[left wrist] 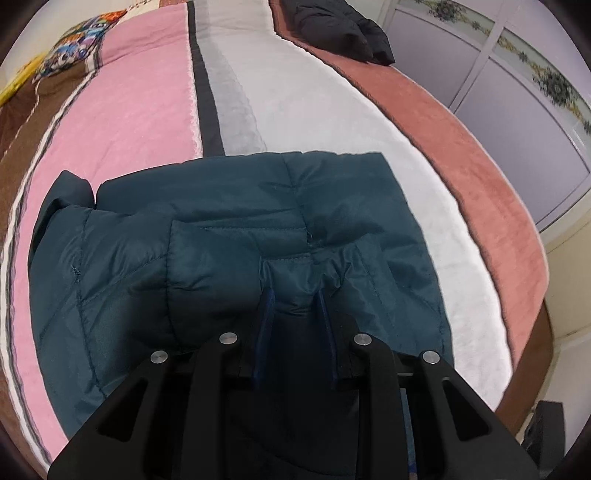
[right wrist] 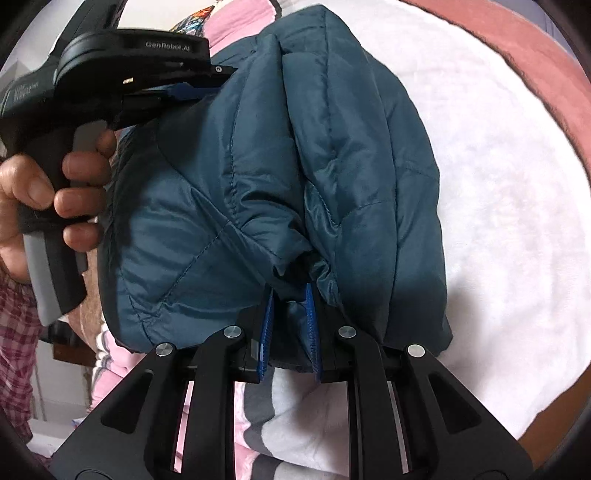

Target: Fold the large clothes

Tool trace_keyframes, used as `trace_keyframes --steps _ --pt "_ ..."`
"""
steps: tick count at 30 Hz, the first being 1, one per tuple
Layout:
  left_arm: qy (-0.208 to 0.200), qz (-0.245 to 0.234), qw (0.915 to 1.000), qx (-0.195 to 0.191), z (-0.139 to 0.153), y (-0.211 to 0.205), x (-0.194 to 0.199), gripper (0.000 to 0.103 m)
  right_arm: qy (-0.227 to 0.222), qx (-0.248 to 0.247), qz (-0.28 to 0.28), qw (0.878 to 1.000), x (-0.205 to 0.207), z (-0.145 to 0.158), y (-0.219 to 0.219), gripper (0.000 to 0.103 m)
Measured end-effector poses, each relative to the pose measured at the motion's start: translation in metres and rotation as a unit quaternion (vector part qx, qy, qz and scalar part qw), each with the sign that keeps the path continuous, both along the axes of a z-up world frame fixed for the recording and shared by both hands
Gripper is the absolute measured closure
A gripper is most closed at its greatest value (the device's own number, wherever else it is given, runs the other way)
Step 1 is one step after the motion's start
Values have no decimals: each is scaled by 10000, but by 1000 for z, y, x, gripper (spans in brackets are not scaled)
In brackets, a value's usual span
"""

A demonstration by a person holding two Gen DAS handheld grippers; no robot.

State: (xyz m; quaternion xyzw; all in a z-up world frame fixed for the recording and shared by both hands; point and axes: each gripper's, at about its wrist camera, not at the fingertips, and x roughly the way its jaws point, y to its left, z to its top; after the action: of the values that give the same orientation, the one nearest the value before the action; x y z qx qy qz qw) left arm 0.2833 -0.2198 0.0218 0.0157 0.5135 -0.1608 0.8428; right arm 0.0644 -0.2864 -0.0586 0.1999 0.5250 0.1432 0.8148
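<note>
A dark teal quilted puffer jacket (left wrist: 229, 236) lies partly folded on the striped bed blanket (left wrist: 147, 110). My left gripper (left wrist: 294, 291) is shut on a bunched fold of the jacket at its near edge. In the right wrist view the jacket (right wrist: 280, 166) hangs in a thick bundle. My right gripper (right wrist: 290, 291) is shut on a fold at the jacket's lower edge. The left gripper also shows in the right wrist view (right wrist: 199, 88), held by a hand and clamped on the jacket's top left edge.
The blanket has pink, grey, white (right wrist: 498, 184) and rust-red (left wrist: 480, 177) stripes. A black garment (left wrist: 343, 26) lies at the far side of the bed. A patterned pillow (left wrist: 81, 40) lies far left. Lilac wardrobe doors (left wrist: 517, 122) stand right of the bed.
</note>
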Motion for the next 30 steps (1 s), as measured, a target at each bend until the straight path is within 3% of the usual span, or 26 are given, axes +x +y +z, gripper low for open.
trace_keyframes --steps 7,25,30 --pt "-67 12 9999 82 -7 -3 0 77 123 249 -25 9996 10 -14 -16 88" --pt "-166 46 9998 116 -10 -5 1 77 234 -21 -75 9997 14 -12 -14 88" --pt "-242 169 9995 -113 6 0 -6 75 299 -163 -19 9994 15 -11 -10 88"
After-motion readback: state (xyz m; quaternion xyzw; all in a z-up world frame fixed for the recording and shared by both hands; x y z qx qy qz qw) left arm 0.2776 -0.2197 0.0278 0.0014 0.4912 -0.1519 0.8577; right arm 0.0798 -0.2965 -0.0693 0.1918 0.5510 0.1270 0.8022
